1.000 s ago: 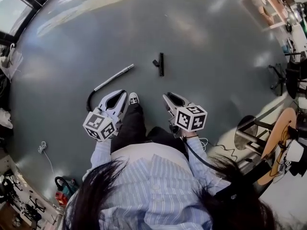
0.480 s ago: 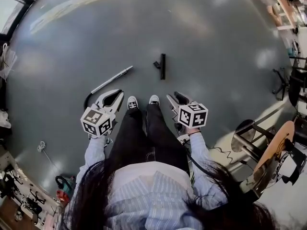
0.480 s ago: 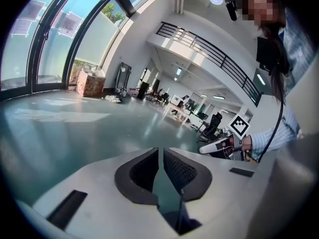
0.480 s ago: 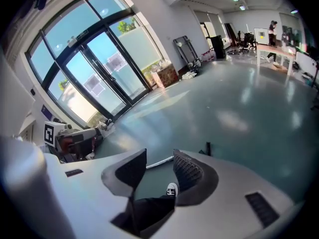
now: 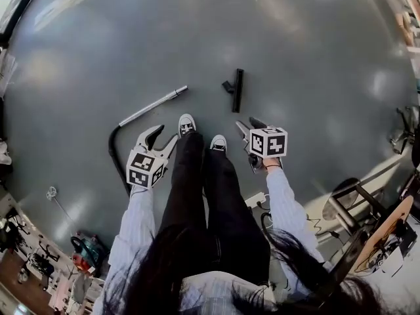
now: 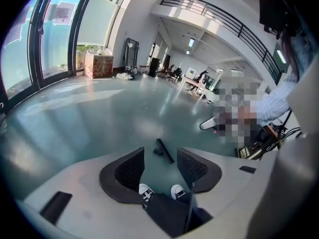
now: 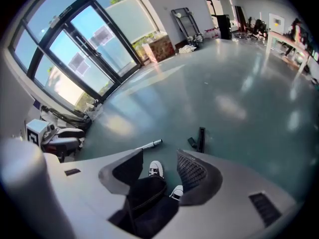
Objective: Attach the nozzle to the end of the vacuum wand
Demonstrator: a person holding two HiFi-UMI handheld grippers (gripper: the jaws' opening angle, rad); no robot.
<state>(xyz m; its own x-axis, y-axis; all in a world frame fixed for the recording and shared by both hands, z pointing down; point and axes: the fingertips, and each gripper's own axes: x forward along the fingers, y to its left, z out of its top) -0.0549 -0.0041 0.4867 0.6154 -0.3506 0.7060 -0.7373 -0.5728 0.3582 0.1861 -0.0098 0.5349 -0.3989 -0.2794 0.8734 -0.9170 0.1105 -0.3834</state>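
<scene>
The left gripper (image 5: 163,136) (image 6: 160,166) held its jaws spread wide, having just been opening. Its ribbed black pads (image 6: 130,169) pinched nothing; through the gap showed only the person's white-toed canvas shoes (image 6: 145,192) and a dark trouser leg (image 6: 167,215). The right gripper (image 5: 249,125) (image 7: 159,171) also stood open and empty, its jaws having just been opening too, with the same shoes and trouser leg seen between them. Each gripper carried a white cube printed with black square markers (image 5: 146,169). Those patterns were the only clear print, and the mark on the shoe toes was too small to read.

Ahead of the shoes, the black T-shaped plastic vacuum nozzle (image 5: 237,90) (image 6: 163,151) (image 7: 201,139) lay flat on the floor. It was nearer the right gripper but touched neither gripper. The slim silver metal vacuum wand (image 5: 154,105) (image 7: 149,145) lay to its left, apart from it, with one end pointing towards the nozzle. The wand's other end ran into a black flexible hose (image 5: 113,151) that curved past the left gripper.

Everything rested on a smooth, glossy grey-green floor (image 5: 295,38) that mirrored the daylight. The room was a large open hall with tall dark-framed windows (image 7: 82,54) and a patterned box (image 6: 98,65) standing by the glass. An upper gallery with a dark railing (image 6: 224,16) ran above. A round metal stool (image 5: 341,199) stood at the right edge of the head view.
</scene>
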